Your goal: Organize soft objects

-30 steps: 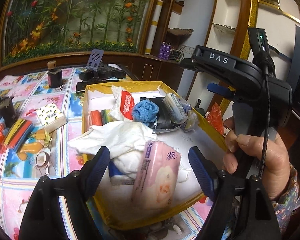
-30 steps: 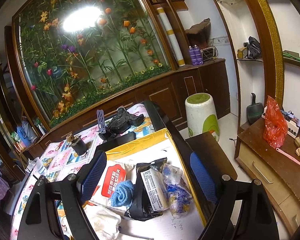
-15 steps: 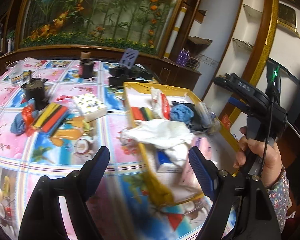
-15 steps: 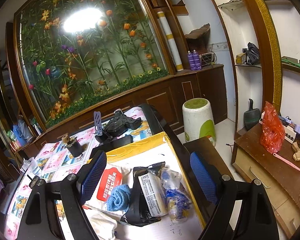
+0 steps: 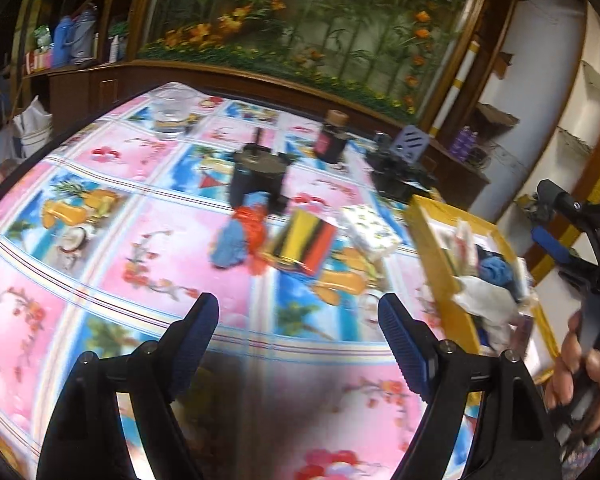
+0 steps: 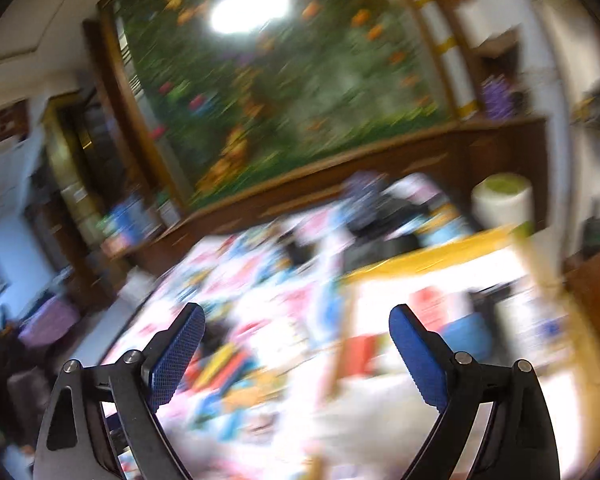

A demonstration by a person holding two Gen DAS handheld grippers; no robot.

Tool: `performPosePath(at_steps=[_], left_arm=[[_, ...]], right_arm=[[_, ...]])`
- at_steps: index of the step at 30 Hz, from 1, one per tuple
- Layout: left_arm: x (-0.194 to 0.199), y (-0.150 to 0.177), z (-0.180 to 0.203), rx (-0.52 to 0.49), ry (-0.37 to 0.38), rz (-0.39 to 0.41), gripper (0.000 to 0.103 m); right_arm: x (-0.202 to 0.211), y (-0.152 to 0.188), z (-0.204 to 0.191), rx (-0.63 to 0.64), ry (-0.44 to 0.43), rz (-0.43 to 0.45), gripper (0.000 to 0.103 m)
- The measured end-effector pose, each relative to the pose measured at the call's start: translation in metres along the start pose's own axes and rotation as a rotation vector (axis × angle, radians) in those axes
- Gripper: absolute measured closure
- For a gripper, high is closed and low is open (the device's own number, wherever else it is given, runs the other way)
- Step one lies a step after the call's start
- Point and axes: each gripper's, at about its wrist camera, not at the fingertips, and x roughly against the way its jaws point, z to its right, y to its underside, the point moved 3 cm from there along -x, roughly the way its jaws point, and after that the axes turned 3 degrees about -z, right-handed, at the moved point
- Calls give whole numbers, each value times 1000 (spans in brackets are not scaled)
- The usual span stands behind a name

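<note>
Bright pink and blue tablecloth [image 5: 148,240] covers the table, with a flowered mural behind it and a yellow-rimmed box [image 5: 440,264] at the table's right side. In the left wrist view the left gripper [image 5: 298,324] hangs over bare cloth, its blue pads spread wide with nothing between them. The soft things not yet in the box lie in a loose row at about twelve o'clock from it: a blue cloth [image 5: 230,246] with a red crumpled piece [image 5: 254,226] touching it, then a striped bundle [image 5: 306,242] at about one o'clock, and a patterned packet [image 5: 370,228] further toward one. The bundle's long axis seems to run from near-left to far-right, slantwise to the gap between the pads, though blur makes this uncertain.

The right gripper [image 6: 296,352] has just been opening its jaws, and they stand wide and empty; its view is heavily blurred, with the box below its right finger and the same striped colours low near its left finger. The box already holds a white cloth [image 5: 486,300] and a blue roll [image 5: 496,270].

By my judgement the left gripper is nearer the loose row, so the next grasp falls to it, straight ahead.
</note>
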Motion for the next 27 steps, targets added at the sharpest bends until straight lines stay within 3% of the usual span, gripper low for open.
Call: performPosePath(at_steps=[3, 5, 12, 14, 15, 18, 23, 27], left_arm=[[-11, -17, -16, 1, -108, -24, 22], [-26, -28, -25, 5, -121, -58, 22], [-81, -47, -28, -25, -147, -156, 23], [-95, -48, -32, -6, -149, -176, 33], [-102, -48, -34, 15, -130, -197, 49], [-102, -47, -40, 27, -126, -180, 66], [-80, -37, -65, 107, -122, -147, 66], [-60, -29, -79, 125, -191, -97, 66]], right_arm=[[-44, 18, -31, -7, -81, -120, 7], [-64, 33, -43, 1, -92, -168, 7], [-81, 48, -35, -17, -76, -199, 7], [-80, 46, -36, -5, -78, -195, 7], [-80, 46, -38, 4, -83, -196, 7], [-80, 43, -41, 21, -88, -199, 7], [-86, 49, -46, 55, -80, -226, 7], [-101, 58, -60, 118, -58, -267, 7]])
